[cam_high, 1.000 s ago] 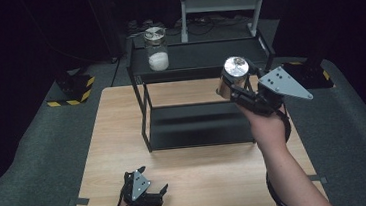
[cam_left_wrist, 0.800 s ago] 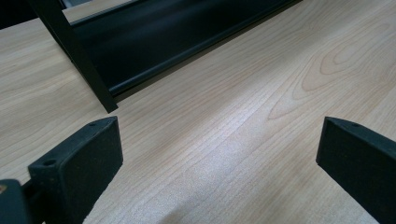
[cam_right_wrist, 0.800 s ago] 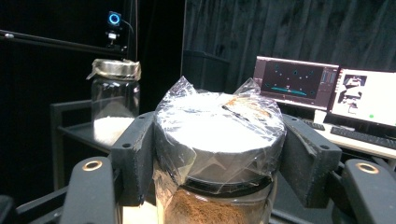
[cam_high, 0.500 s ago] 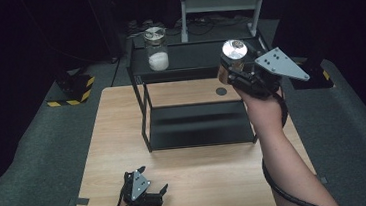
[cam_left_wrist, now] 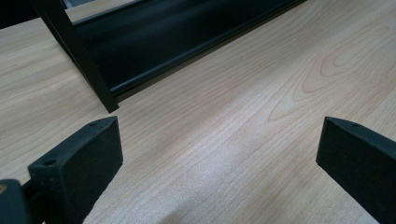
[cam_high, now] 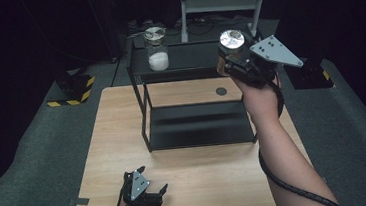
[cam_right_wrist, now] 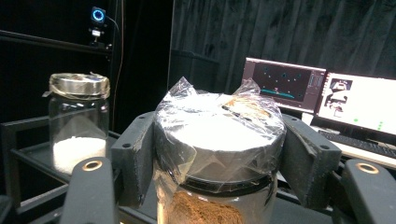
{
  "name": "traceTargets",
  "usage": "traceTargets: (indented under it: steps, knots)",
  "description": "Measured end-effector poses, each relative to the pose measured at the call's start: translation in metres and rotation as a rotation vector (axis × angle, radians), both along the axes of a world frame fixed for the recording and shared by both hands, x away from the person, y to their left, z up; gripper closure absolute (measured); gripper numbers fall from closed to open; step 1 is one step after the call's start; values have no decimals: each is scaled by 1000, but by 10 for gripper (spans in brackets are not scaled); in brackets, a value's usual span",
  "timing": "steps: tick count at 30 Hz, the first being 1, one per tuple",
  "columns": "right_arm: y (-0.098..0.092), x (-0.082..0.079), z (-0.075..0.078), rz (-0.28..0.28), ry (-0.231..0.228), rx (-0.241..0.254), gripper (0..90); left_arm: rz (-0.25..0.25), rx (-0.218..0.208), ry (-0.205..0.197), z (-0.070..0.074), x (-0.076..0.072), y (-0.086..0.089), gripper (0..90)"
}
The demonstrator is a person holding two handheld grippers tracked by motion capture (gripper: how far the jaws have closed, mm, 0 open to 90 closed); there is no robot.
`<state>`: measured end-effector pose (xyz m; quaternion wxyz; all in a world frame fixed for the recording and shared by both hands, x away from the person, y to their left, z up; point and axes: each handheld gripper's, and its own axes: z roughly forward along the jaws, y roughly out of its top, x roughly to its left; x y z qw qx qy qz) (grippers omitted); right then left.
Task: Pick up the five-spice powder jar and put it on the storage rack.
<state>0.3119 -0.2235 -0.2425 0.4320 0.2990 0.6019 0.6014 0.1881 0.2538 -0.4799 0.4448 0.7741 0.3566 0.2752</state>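
right gripper (cam_high: 234, 53) clamped on the brown-powder jar (cam_right_wrist: 219, 154), upper right of the high view, up by the shelf top (cam_high: 187, 57) | left gripper (cam_high: 146, 196) parked wide open, bottom left, holding nothing | risk: film-wrapped lid (cam_right_wrist: 219, 116) looks slippery, jar might twist or clip the white-powder jar (cam_high: 156, 47) when set down

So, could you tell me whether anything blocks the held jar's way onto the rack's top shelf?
Nothing visible does. The right gripper holds the jar of brown powder at the right end of the top shelf; the jar of white powder stands well to the left.
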Motion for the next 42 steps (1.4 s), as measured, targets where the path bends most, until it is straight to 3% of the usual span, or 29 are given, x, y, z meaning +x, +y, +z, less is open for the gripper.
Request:
traceTargets:
  steps: [23,42]
  knots:
    - [17,36,12,-22,25,-2,337,8,-26,6,-1,0,3,8]
    - [21,53,6,-24,58,16,336,14,-44,4,-2,-2,6,8]
